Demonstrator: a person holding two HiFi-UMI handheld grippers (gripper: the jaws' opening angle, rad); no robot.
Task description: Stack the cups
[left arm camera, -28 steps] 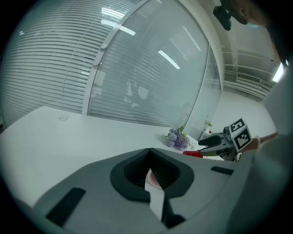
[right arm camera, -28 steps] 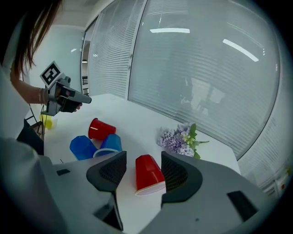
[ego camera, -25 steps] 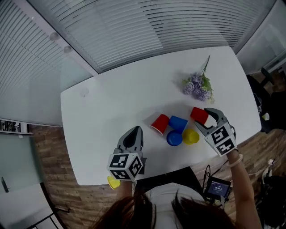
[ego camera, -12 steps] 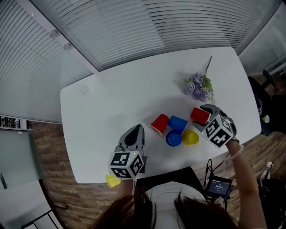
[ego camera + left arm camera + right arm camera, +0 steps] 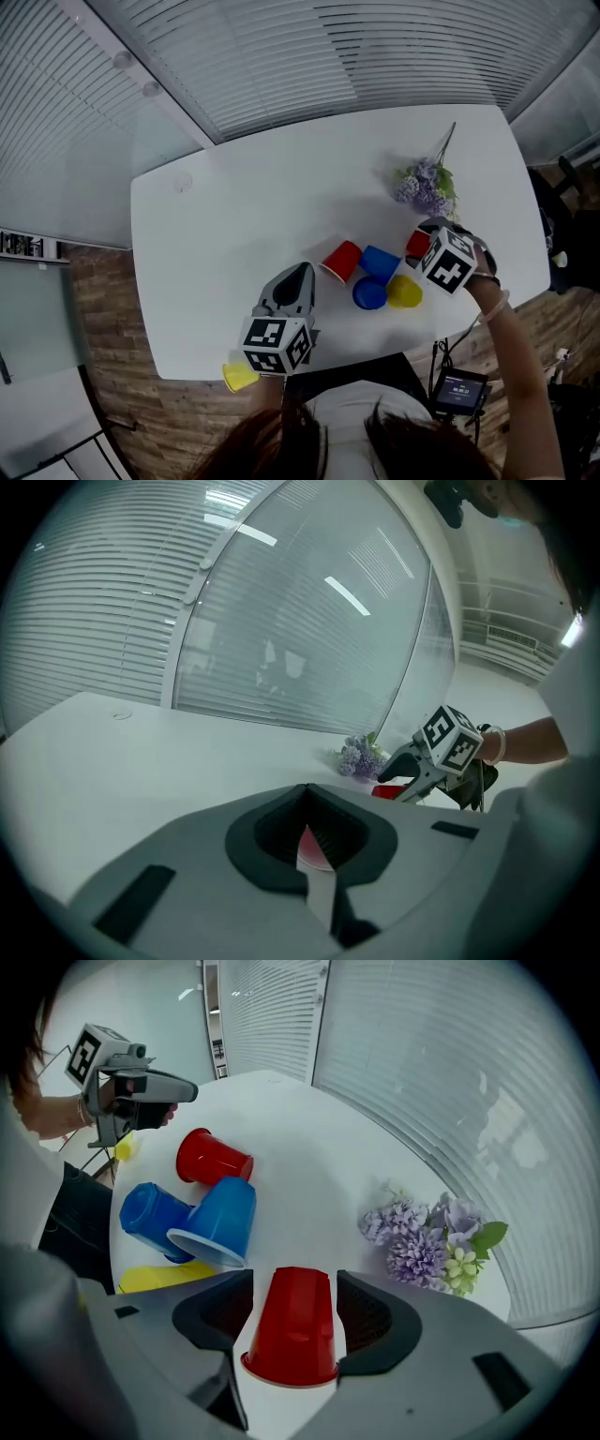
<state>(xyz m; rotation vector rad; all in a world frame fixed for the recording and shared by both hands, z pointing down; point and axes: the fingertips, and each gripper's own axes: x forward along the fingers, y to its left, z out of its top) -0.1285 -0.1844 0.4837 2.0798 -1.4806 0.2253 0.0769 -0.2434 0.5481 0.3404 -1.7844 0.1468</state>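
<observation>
Straddling a red cup [image 5: 292,1330], the right gripper [image 5: 293,1288] points steeply down at the white table [image 5: 244,216], just in front of the purple flowers [image 5: 427,186]. Its jaws have just been opening and stand wide, the pads clear of the cup's sides, and the cup's rim faces the gripper's camera. Beside it lie a second red cup [image 5: 341,260], two blue cups [image 5: 380,262] touching each other and a yellow cup [image 5: 404,291], tipped over in a loose cluster. The left gripper [image 5: 296,277] hovers near the table's front edge, apart from the cups, its jaws clenched together on nothing.
</observation>
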